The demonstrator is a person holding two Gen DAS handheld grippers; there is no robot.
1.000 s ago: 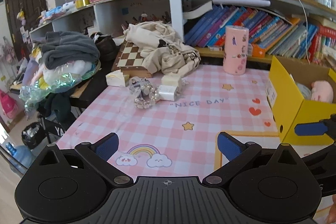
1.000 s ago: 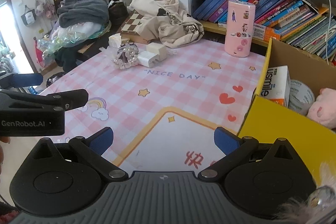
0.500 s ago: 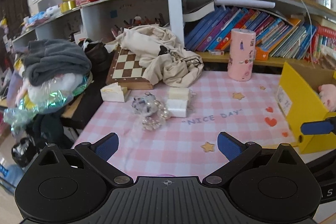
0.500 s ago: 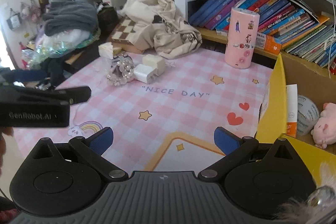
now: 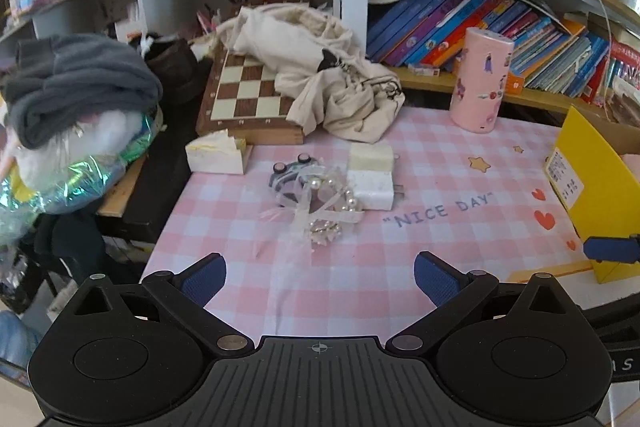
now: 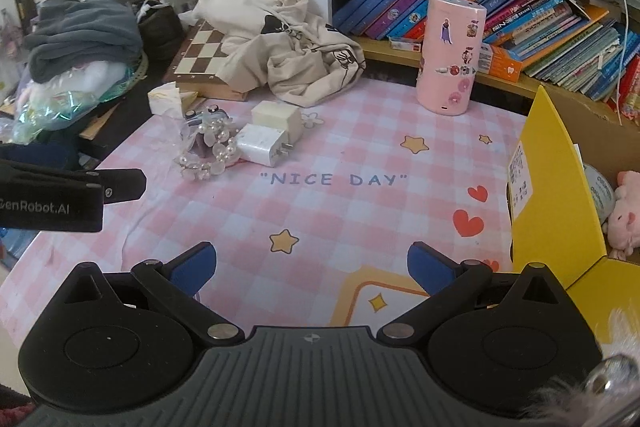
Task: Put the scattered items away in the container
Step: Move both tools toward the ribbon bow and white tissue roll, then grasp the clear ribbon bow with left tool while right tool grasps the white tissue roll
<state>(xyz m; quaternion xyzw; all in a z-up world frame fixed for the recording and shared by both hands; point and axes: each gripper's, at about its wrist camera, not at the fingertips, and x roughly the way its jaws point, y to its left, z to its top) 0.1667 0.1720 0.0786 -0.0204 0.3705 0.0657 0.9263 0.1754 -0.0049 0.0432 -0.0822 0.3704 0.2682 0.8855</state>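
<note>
Two words, "NICE DAY" [image 6: 338, 179], on mat [image 6: 360, 155]

The table [image 6: 328, 211] wears a pink checked cloth printed with stars, hearts and "NICE DAY". Toward its far left corner lie a beaded pearl ornament [image 6: 204, 147] and two white chargers [image 6: 270, 131], the three touching one another. Just beyond them, at the left edge, sits a pale wedge-shaped box [image 5: 216, 157], beside a chessboard [image 5: 248, 95] half buried under a cream cloth bag [image 5: 320, 75]. A pink stickered cylinder [image 6: 450, 55] stands upright along the far edge. At the right edge stands a yellow cardboard box [image 6: 556, 195].
</note>
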